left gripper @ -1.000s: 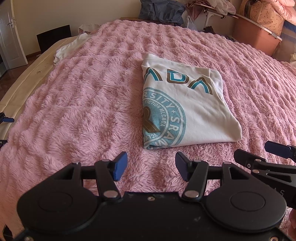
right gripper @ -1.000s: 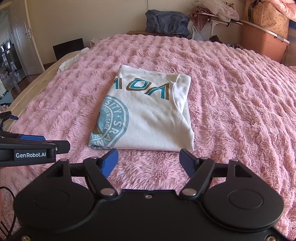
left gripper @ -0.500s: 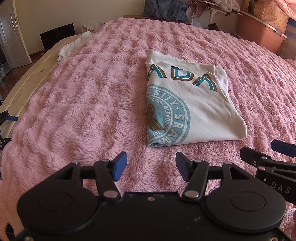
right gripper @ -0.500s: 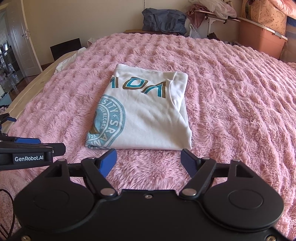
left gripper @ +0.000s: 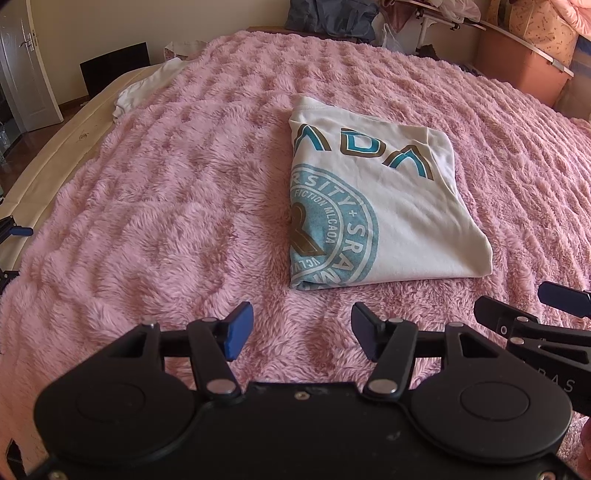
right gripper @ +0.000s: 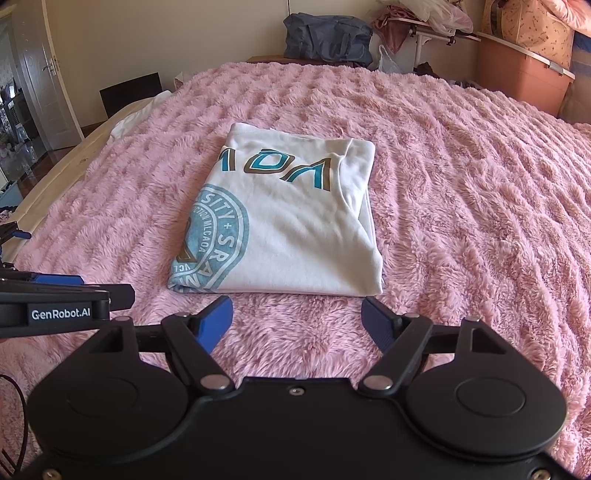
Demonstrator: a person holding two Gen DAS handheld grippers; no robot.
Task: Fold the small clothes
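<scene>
A white T-shirt with teal and gold print (left gripper: 380,206) lies folded into a flat rectangle on the pink fluffy blanket (left gripper: 166,206); it also shows in the right wrist view (right gripper: 288,225). My left gripper (left gripper: 302,330) is open and empty, held above the blanket short of the shirt's near left corner. My right gripper (right gripper: 297,321) is open and empty, just short of the shirt's near edge. Each gripper shows at the edge of the other's view: the right one (left gripper: 535,317), the left one (right gripper: 66,302).
A second white garment (left gripper: 147,88) lies at the bed's far left edge. A dark bag (right gripper: 328,38), a rack with clothes (right gripper: 424,22) and an orange storage box (right gripper: 521,79) stand beyond the bed. A door (right gripper: 44,74) is at the left.
Both grippers have drawn back a little and tilted down; the shirt sits lower and nearer in both views. The shirt itself has not moved. Both grippers stay open.
</scene>
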